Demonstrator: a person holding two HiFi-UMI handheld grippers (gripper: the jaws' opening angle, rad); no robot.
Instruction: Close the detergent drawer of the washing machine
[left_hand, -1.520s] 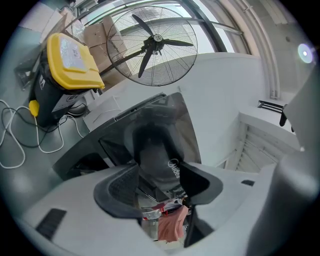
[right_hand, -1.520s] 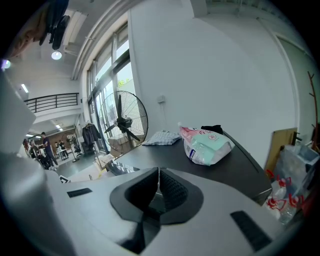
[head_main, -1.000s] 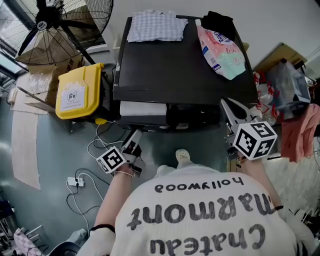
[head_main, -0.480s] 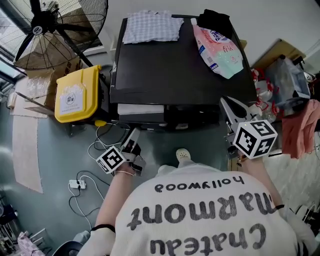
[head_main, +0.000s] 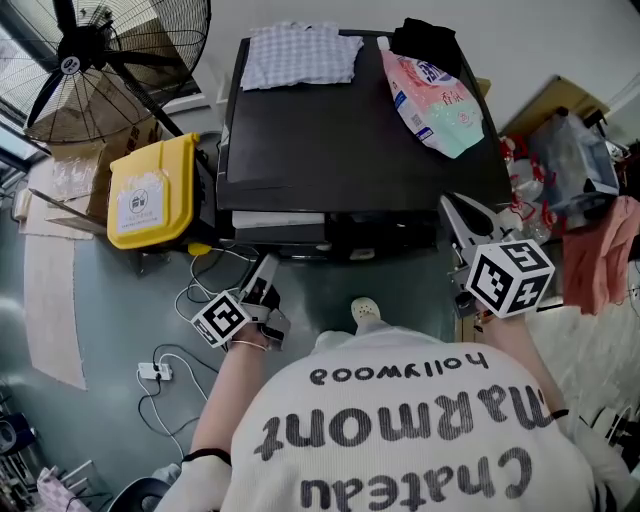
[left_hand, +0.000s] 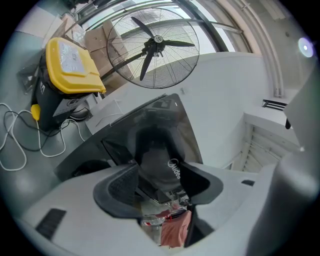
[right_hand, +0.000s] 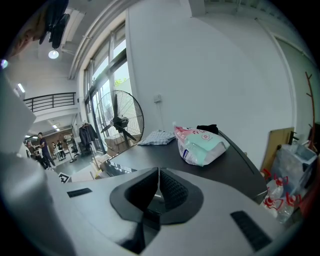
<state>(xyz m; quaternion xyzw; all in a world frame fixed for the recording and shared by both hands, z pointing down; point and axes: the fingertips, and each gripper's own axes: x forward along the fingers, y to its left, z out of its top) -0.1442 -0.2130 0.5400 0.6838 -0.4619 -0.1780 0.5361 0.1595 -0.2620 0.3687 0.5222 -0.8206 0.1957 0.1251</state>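
The black washing machine (head_main: 350, 130) stands in front of me. Its white detergent drawer (head_main: 278, 219) juts out as a thin strip at the front left. In the left gripper view the drawer (left_hand: 106, 114) shows as a white slab off the dark front. My left gripper (head_main: 265, 270) hangs just in front of and below the drawer, apart from it. Its jaws stand wide open (left_hand: 160, 185) with only the glossy machine front beyond them. My right gripper (head_main: 458, 218) is at the machine's front right corner, shut with nothing in it (right_hand: 159, 186).
A detergent bag (head_main: 430, 95), a checked cloth (head_main: 300, 52) and a black cloth (head_main: 428, 40) lie on the machine top. A yellow-lidded bin (head_main: 150, 190) and a big fan (head_main: 90, 60) stand at the left. Cables (head_main: 180, 340) trail on the floor. Bags and clothes (head_main: 575, 180) crowd the right.
The white strip of the drawer looks narrower than a second ago, and the head view has shifted a little. Both grippers stay about where they were.
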